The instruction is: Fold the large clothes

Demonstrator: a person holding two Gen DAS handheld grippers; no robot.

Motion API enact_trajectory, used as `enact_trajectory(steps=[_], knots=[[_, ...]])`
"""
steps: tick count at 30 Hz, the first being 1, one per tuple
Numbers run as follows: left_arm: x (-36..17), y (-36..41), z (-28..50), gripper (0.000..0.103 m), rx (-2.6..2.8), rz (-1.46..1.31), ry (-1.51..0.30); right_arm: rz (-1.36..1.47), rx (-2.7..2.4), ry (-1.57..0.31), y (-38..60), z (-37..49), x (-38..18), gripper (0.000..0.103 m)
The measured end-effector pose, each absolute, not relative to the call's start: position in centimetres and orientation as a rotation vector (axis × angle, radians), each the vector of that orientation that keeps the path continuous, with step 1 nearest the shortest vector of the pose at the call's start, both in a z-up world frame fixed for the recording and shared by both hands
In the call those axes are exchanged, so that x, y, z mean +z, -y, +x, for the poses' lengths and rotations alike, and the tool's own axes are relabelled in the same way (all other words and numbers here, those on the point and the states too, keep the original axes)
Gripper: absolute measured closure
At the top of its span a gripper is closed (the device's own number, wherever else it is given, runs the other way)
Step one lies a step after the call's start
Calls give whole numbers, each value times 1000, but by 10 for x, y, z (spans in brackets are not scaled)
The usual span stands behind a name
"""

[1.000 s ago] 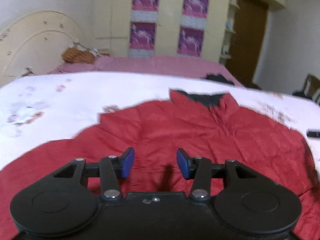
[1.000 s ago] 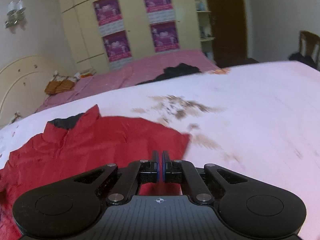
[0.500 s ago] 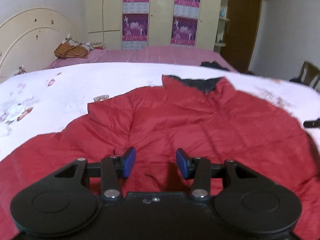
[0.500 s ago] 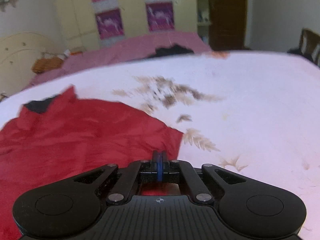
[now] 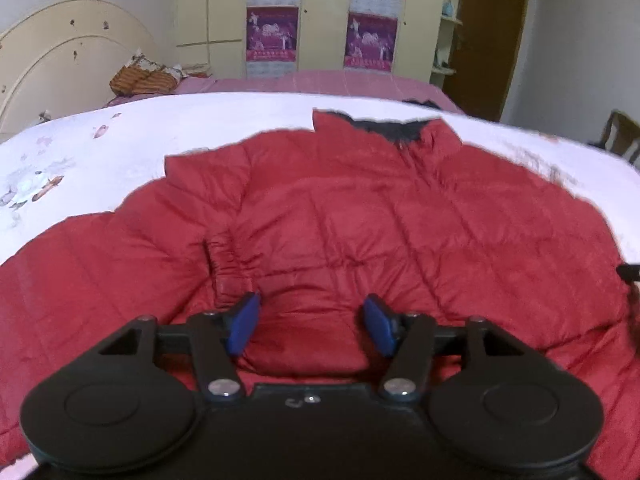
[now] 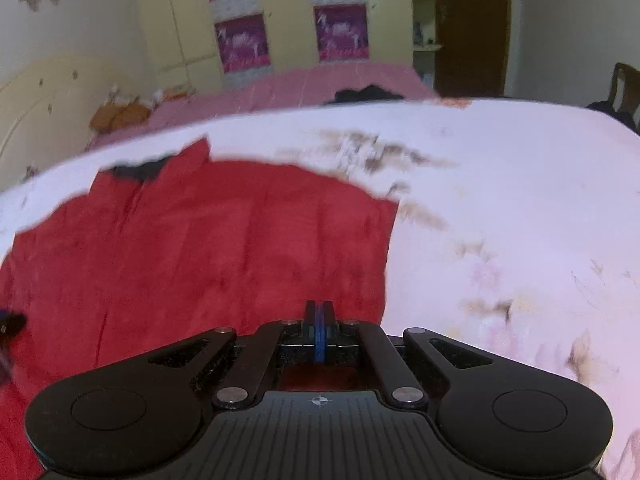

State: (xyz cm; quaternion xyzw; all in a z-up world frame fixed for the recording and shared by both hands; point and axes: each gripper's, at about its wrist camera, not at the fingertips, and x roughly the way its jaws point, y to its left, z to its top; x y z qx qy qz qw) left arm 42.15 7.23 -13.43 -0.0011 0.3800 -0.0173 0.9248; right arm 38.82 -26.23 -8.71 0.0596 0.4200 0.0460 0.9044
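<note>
The red padded jacket (image 5: 360, 220) lies spread flat on the white floral bedspread (image 5: 120, 136), front side up, with its dark-lined collar (image 5: 384, 126) at the far end, ahead of both sets of jaws.

Left gripper (image 5: 311, 326): the jaws stand wide apart. A raised fold of the jacket's near edge sits between the two blue pads (image 5: 242, 328). The pads flank this fold; whether either pad touches the fabric cannot be told. A sleeve cuff (image 5: 230, 276) lies folded over the body just ahead of the left-hand pad.

Right gripper (image 6: 319, 330): the jaws are fully together, the blue pads meeting face to face. Red fabric shows directly beneath and behind the fingers, but whether any fabric is pinched between the pads cannot be told. The jacket's side edge (image 6: 390, 248) runs forward just to the right of the jaws; beyond it lies bare bedspread.

Background, far ahead of the jaws: a pink-covered bed (image 5: 320, 84), a wardrobe with purple posters (image 5: 272, 32), a brown door (image 5: 488, 36) and a wooden chair (image 6: 624, 88).
</note>
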Motion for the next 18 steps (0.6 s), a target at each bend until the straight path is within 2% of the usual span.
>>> enact_trajectory(steps=[2, 5, 6, 7, 8, 10, 12, 14, 18], knots=[[-131, -73, 423, 44, -30, -18, -790, 92, 84, -878, 256, 385, -88, 103], [-119, -87, 412, 23, -13, -110, -748, 142, 76, -865, 257, 380, -73, 103], [-116, -93, 407, 12, 15, -135, -732, 149, 67, -854, 257, 377, -68, 71], [-112, -104, 397, 11, 53, -174, -713, 150, 52, -843, 257, 374, -64, 42], [-110, -115, 388, 11, 83, -213, -700, 153, 41, -800, 257, 368, -59, 8], [-108, -144, 365, 14, 168, -304, -685, 161, 62, -760, 257, 356, -52, 11], [-107, -176, 333, 22, 265, -401, -662, 194, 75, -757, 257, 349, -49, 30], [-109, -208, 299, 28, 366, -477, -649, 219, 83, -764, 255, 345, -49, 35], [-112, -258, 230, 31, 579, -593, -596, 221, 134, -787, 237, 344, -53, 35]])
